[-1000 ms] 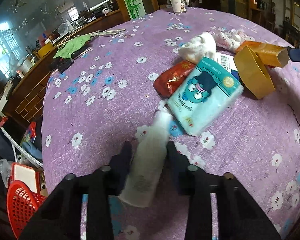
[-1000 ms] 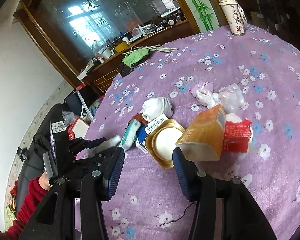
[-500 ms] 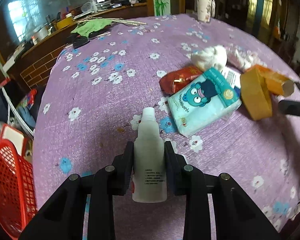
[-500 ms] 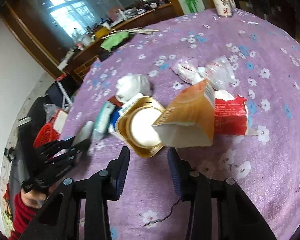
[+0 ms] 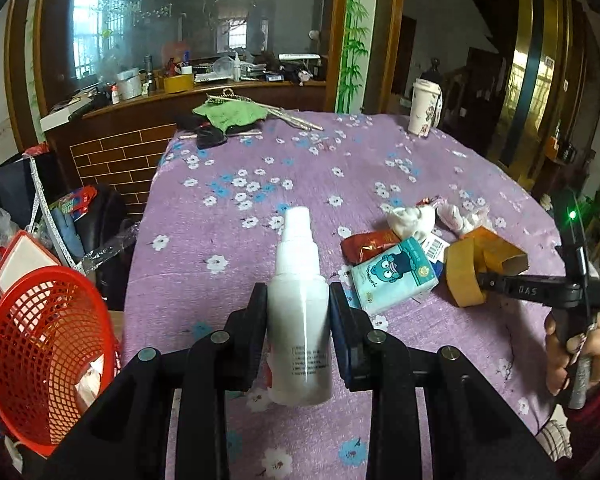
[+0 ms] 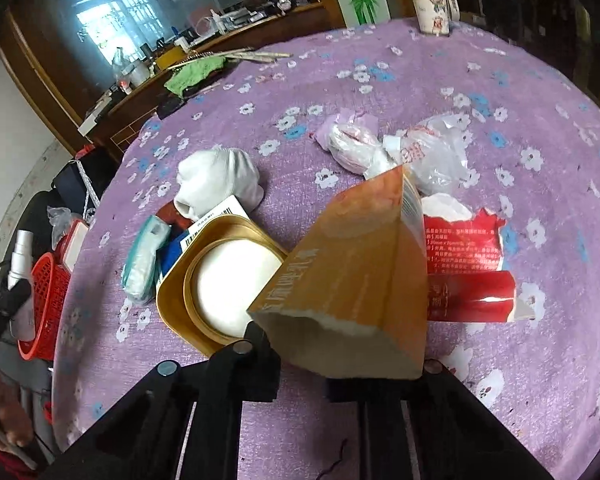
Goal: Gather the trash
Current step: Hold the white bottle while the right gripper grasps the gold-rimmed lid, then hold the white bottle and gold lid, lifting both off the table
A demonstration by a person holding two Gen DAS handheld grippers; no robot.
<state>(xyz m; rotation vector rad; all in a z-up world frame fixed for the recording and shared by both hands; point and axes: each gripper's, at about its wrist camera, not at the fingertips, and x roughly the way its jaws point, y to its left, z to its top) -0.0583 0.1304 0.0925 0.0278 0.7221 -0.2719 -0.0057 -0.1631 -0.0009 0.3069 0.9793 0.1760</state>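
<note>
A red mesh basket (image 5: 40, 356) is sitting off the table's edge, below and to the left of the left gripper (image 5: 299, 320); pale scraps are lying at its bottom. The left gripper is clamping a white spray bottle (image 5: 300, 312) upright between its pads, clear of the cloth. Ahead and right of it, a teal tissue pack (image 5: 394, 276), a red wrapper (image 5: 366, 245) and a white wad (image 5: 412, 219) are lying clustered together.

The right gripper (image 6: 300, 354) has just been closing, its jaws now narrow, on the rim of a gold tub (image 6: 216, 280) with a white inside. An orange carton (image 6: 360, 276) is lying over its right finger, so which of the two it is pinching I cannot tell. Beyond the carton, a torn red packet (image 6: 464, 264) and crumpled plastic bags (image 6: 420, 152) are resting.

A second ago the bottle was lying tilted low against the cloth; now it is standing higher and straighter, and the basket is showing much larger. The right gripper was wide and short of the tub.

A purple flowered tablecloth (image 5: 260, 184) is covering the round table. A paper cup (image 5: 424, 108) is standing at its far edge, near a green cloth (image 5: 228, 114), before a wooden counter.
</note>
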